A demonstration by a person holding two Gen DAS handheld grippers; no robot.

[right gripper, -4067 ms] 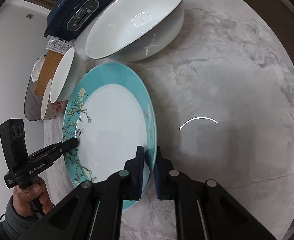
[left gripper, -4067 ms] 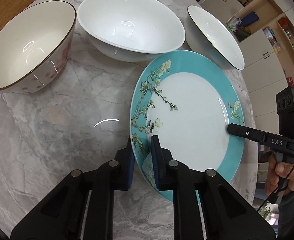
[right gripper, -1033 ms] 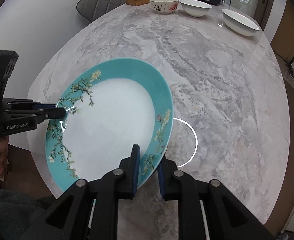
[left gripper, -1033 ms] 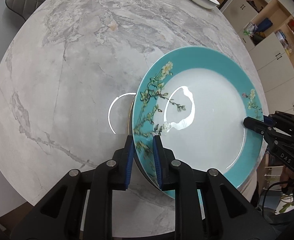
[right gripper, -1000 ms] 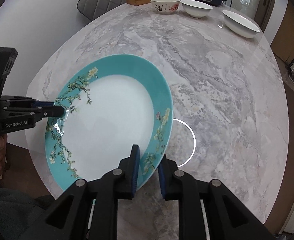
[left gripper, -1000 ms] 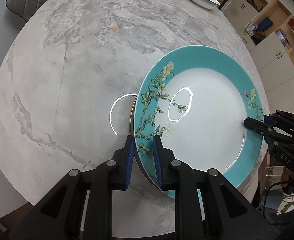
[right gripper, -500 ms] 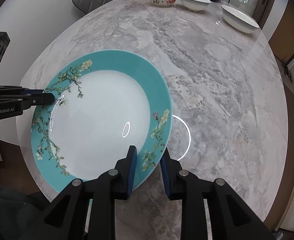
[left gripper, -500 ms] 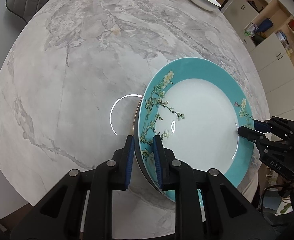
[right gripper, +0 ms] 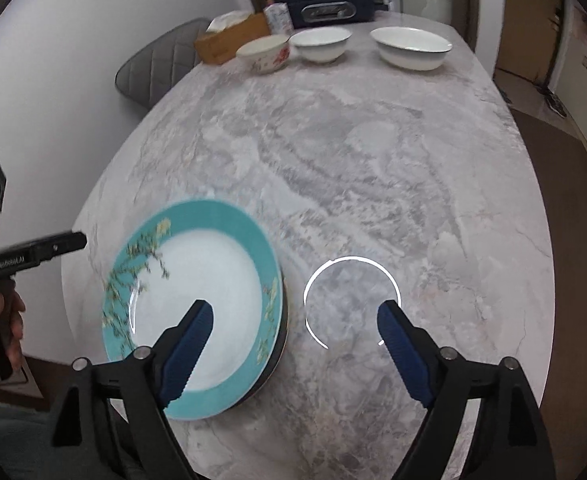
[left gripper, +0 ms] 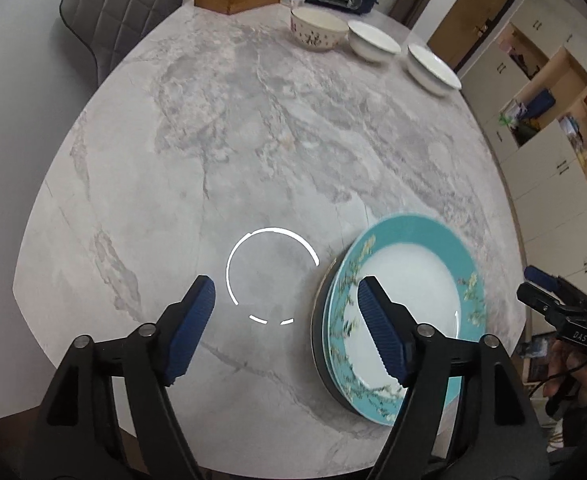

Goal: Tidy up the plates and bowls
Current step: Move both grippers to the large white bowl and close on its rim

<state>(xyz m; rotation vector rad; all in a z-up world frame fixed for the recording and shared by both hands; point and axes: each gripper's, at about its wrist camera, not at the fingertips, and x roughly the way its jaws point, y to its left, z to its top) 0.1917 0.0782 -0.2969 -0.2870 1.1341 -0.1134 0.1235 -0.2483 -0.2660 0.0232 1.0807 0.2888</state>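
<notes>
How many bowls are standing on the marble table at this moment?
3, in a row at the table's far end: the flowered bowl nearest the tissue box, the small white bowl in the middle, and the wide white bowl apart at the right. None looks hidden.

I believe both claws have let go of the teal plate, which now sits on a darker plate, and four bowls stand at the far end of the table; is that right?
Not quite: the right wrist view shows three bowls, not four: a floral bowl, a small white bowl and a wide white bowl. The rest holds: left claw and right claw are open, and the teal plate sits on a darker plate.
</notes>
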